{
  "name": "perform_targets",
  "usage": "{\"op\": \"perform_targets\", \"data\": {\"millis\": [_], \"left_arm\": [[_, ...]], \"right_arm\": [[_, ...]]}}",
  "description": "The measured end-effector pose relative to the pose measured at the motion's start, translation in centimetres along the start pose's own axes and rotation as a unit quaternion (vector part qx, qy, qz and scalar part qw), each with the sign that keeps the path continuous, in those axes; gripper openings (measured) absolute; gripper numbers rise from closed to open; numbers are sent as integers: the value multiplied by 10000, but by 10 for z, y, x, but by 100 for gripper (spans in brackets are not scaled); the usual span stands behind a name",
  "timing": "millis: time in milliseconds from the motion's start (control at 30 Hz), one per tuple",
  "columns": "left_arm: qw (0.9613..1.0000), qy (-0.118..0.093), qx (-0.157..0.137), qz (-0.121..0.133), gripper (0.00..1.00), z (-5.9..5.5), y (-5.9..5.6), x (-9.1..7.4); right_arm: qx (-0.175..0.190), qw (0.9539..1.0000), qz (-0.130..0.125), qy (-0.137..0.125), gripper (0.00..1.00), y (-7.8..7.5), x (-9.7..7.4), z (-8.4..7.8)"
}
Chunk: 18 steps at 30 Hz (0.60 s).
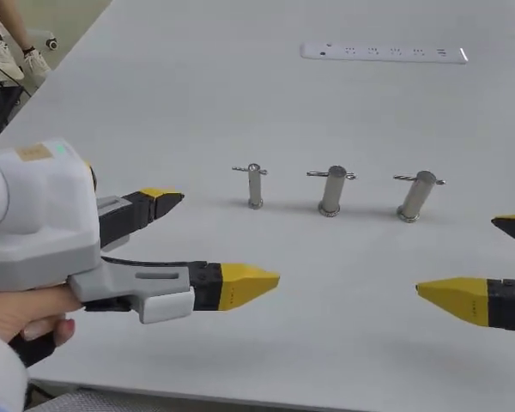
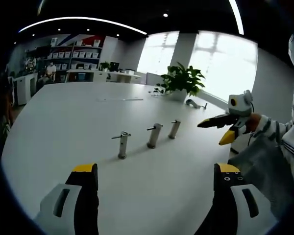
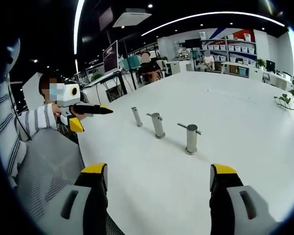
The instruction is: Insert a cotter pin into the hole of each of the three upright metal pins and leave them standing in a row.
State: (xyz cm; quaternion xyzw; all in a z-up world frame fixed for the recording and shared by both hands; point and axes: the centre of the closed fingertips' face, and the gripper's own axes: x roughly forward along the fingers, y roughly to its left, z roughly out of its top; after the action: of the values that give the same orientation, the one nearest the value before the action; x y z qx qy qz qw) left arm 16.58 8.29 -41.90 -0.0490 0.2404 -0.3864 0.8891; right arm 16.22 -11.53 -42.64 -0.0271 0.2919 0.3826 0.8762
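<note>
Head view: white bench [image 1: 154, 103] carrying three upright silver cylindrical metal pins in one row, spaced apart, each standing on its flared foot: left metal pin [image 1: 255, 190], middle metal pin [image 1: 331, 194], right metal pin [image 1: 414, 199]. A thin wire piece crosses each near the top: left cotter pin [image 1: 248, 170], middle cotter pin [image 1: 330, 175], right cotter pin [image 1: 419, 179]. A flat white power strip [image 1: 384, 53] lies at the far side, well apart from the row. The left gripper [image 1: 210, 240], with a grey-white body and black jaws tipped in yellow, is held in a hand [image 1: 26, 316] at the near left; its jaws are spread wide with nothing between them. The right gripper [image 1: 474, 257] enters at the right edge, its jaws likewise spread and empty. Both sit nearer the person than the row, touching none of it. Left gripper view: its own jaws rise wide apart and empty above bare bench, with the three metal pins ahead in a receding line, crosswires visible on the nearer two. The right gripper [image 2: 213, 131] shows at the right on a striped sleeve [image 2: 277, 132], and a green potted plant [image 2: 183, 81] stands beyond. Right gripper view: its own jaws are wide and empty, the three metal pins are ahead, and the left gripper [image 3: 93, 119] is at the left, its jaws parted.
</note>
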Motion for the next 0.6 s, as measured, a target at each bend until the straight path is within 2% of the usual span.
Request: {"op": "perform_targets", "data": {"millis": [133, 267, 367, 500, 600], "left_arm": [[9998, 172, 90, 1, 98, -6, -1, 0], [9997, 246, 11, -18, 98, -11, -2, 0], [9995, 306, -47, -7, 99, -16, -3, 1], [9995, 324, -37, -32, 98, -20, -6, 2], [9992, 393, -29, -37, 99, -23, -7, 2]], "right_arm": [[154, 9997, -130, 106, 91, 0, -7, -5], [230, 9995, -198, 99, 95, 2, -8, -6], [179, 9994, -258, 162, 98, 3, -8, -8], [-60, 9985, -230, 493, 98, 6, -7, -18], [-40, 9983, -201, 545, 98, 6, -4, -19]]}}
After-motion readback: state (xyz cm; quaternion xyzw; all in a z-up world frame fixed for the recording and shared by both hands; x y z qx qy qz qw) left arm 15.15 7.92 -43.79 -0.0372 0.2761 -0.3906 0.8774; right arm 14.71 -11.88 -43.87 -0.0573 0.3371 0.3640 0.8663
